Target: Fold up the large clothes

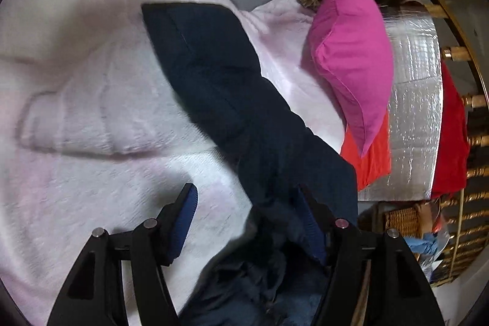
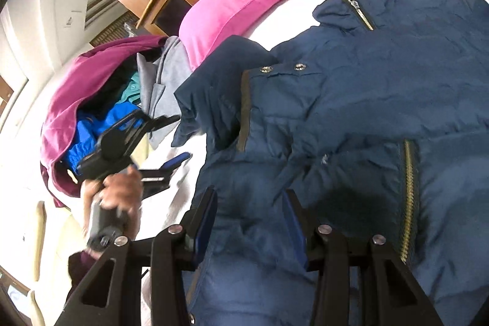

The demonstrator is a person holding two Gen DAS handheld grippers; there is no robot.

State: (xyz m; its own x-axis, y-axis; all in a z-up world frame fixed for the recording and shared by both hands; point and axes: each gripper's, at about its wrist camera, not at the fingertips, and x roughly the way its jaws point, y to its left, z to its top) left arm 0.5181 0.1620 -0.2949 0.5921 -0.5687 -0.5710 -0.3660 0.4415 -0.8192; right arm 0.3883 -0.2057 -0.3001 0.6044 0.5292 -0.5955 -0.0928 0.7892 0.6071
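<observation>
A navy puffer jacket (image 2: 336, 112) with gold zips lies spread on a pale pink blanket (image 1: 91, 81). In the left wrist view its dark sleeve (image 1: 214, 75) runs from the upper middle down to my fingers. My left gripper (image 1: 246, 203) is open: the right finger rests against the jacket fabric and the left pad hangs free over the blanket. The right wrist view also shows the left gripper (image 2: 169, 142), held by a hand (image 2: 119, 194) beside the sleeve end. My right gripper (image 2: 249, 203) stands part open over the jacket's side edge, with smooth, unpinched fabric between the fingers.
A magenta pillow (image 1: 351, 60) and a red pillow (image 1: 373, 155) lie at the head of the bed against a silver foil panel (image 1: 412, 112). A heap with a purple garment (image 2: 91, 100) and a grey one (image 2: 159, 90) lies past the sleeve. A wicker basket (image 1: 400, 219) stands off the bed.
</observation>
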